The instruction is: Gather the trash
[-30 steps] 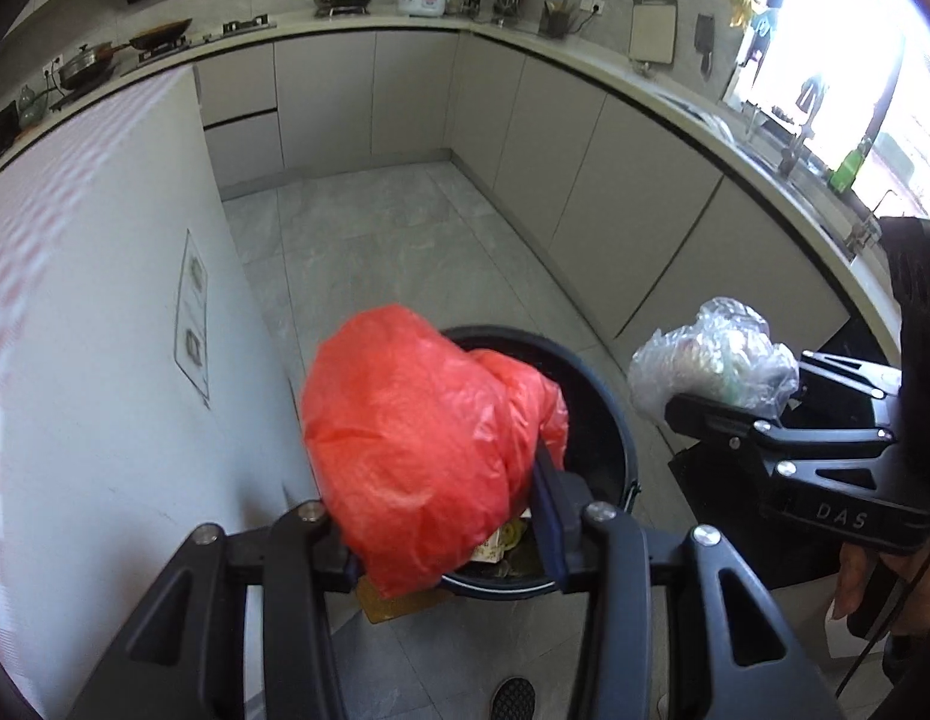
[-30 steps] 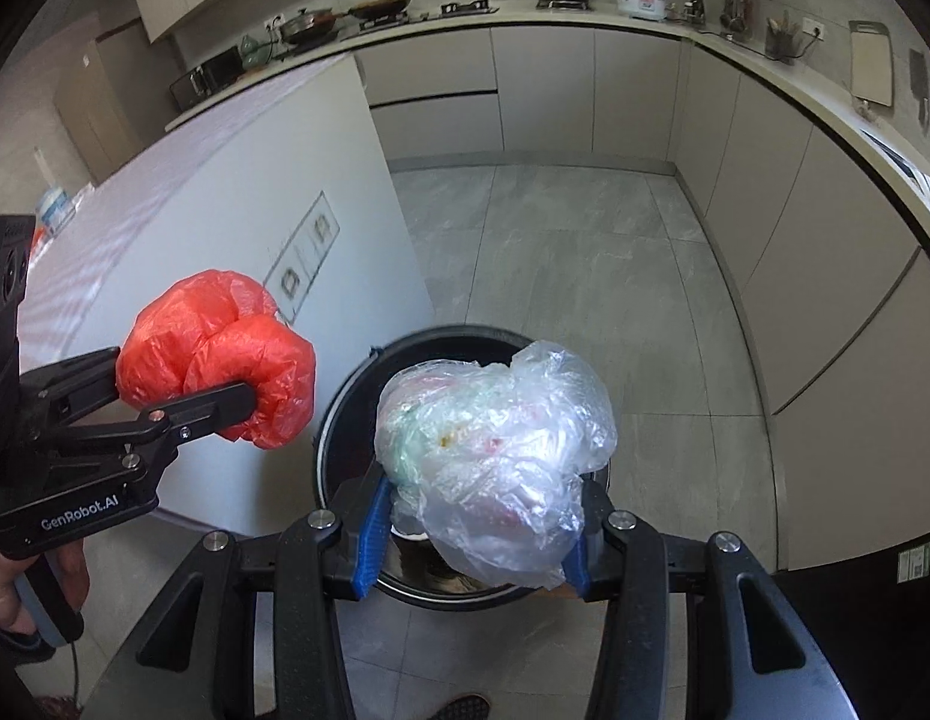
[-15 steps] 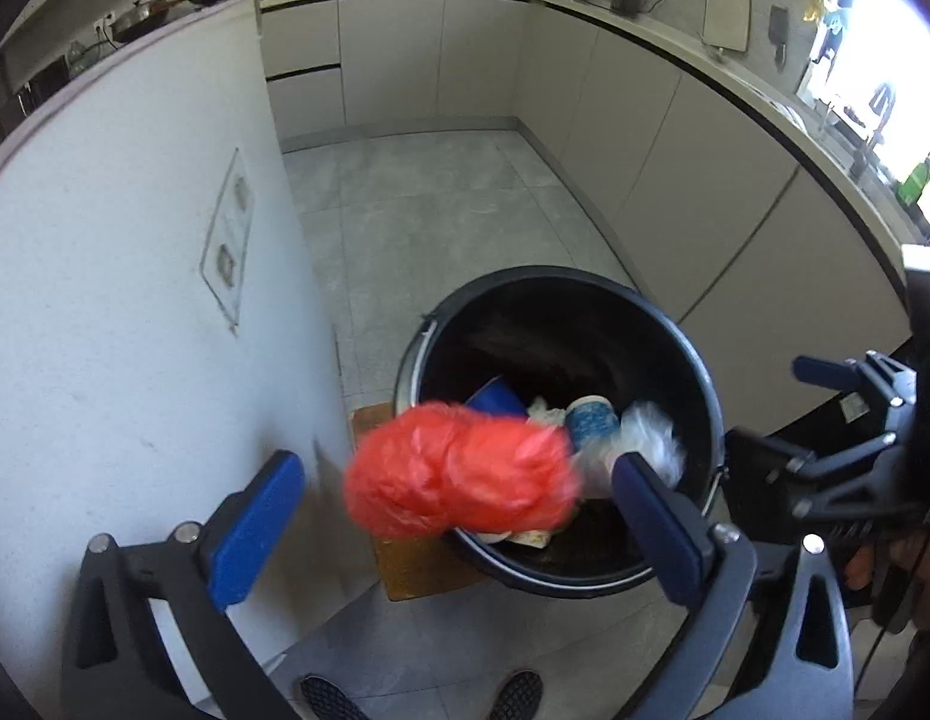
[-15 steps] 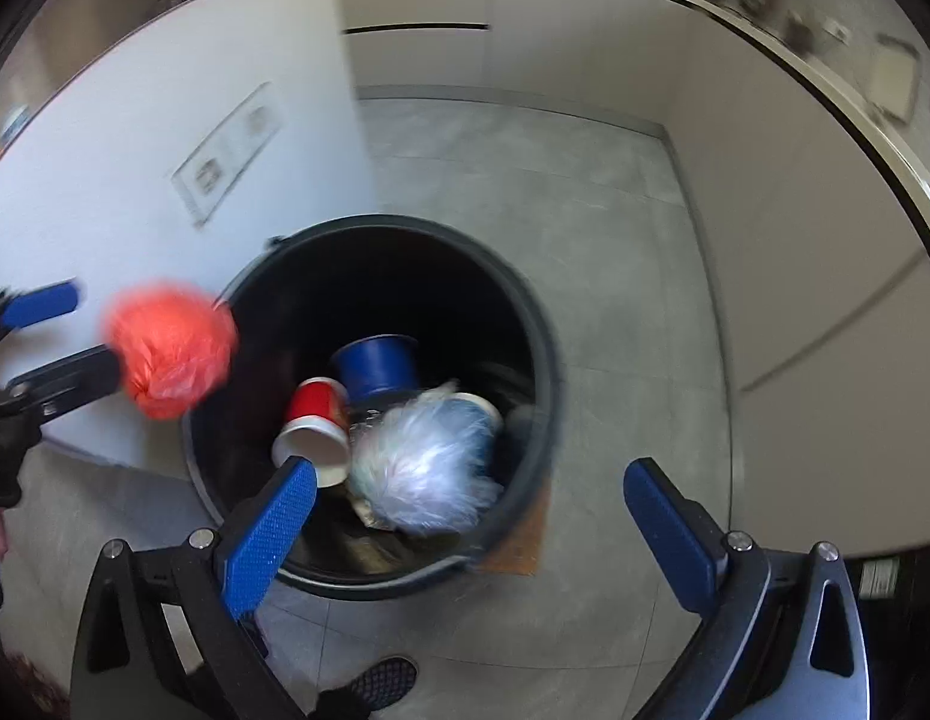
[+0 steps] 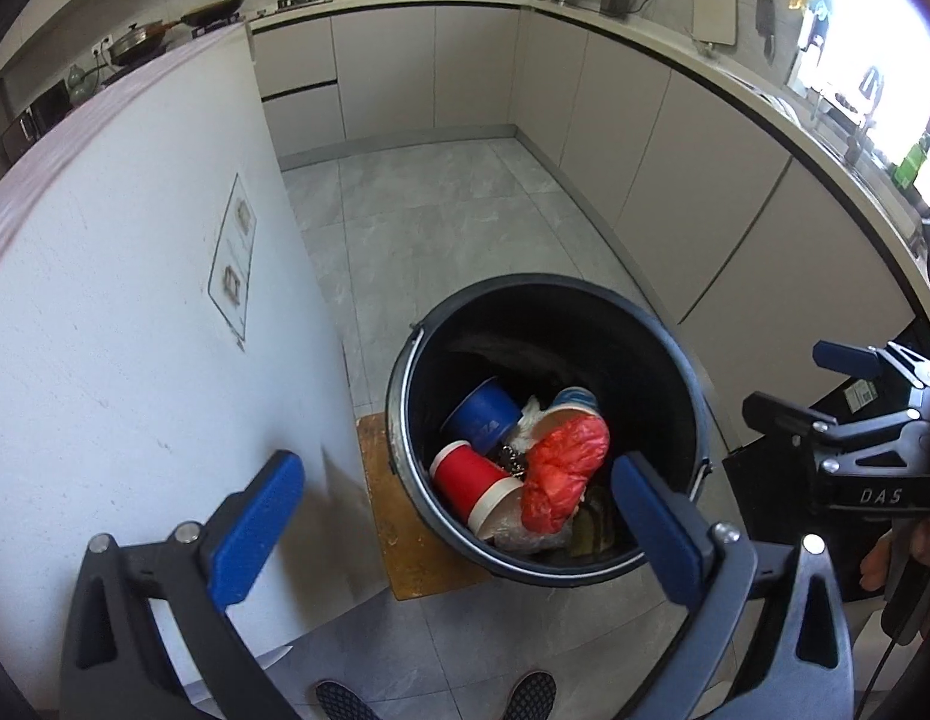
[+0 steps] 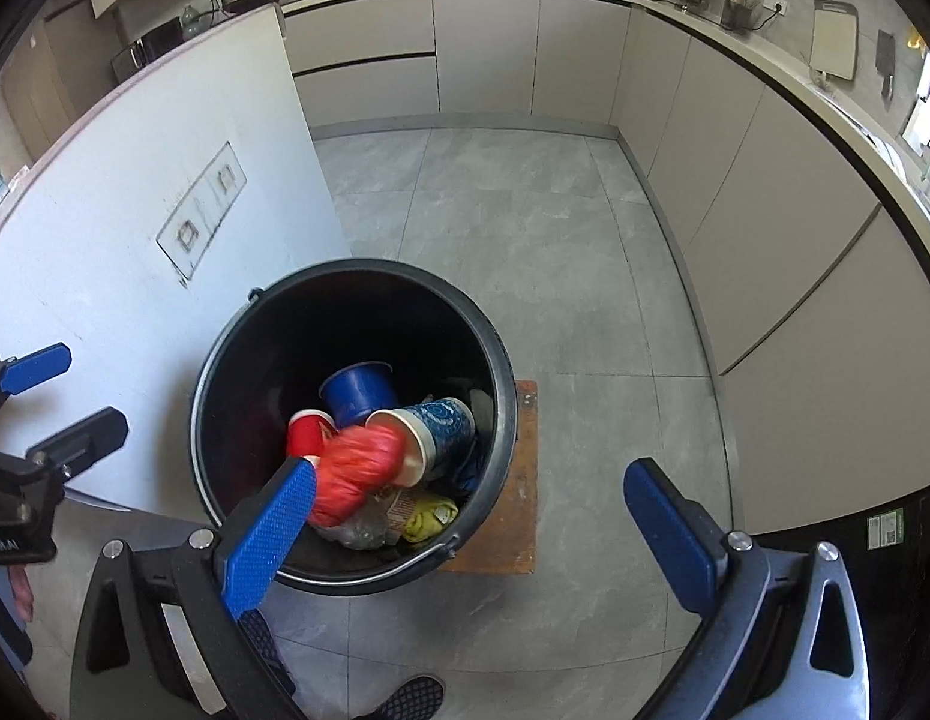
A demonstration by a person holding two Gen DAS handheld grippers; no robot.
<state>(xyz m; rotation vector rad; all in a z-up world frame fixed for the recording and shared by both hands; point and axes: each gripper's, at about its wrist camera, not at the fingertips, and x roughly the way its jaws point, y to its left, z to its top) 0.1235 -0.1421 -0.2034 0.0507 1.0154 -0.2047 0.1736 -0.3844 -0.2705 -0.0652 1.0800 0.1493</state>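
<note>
1. Grey floor tiles [image 5: 441, 228] and beige kitchen cabinets [image 6: 489, 48] are seen around a black bucket [image 5: 675, 384], which is placed on a brown board [image 6: 519, 480] beside a white wall [image 5: 135, 300].
2. Nearest to the camera, the left tool [image 5: 459, 516] is held with its jaws wide apart after just opening; nothing is between the blue pads [image 5: 255, 528].
3. The right tool [image 6: 471, 534] has just been opened the same way and is empty.
4. Further, inside the bucket, the red bag [image 5: 561, 468] is lying on a red cup [image 5: 471, 480], a blue cup [image 5: 483, 414] and other trash.
</note>
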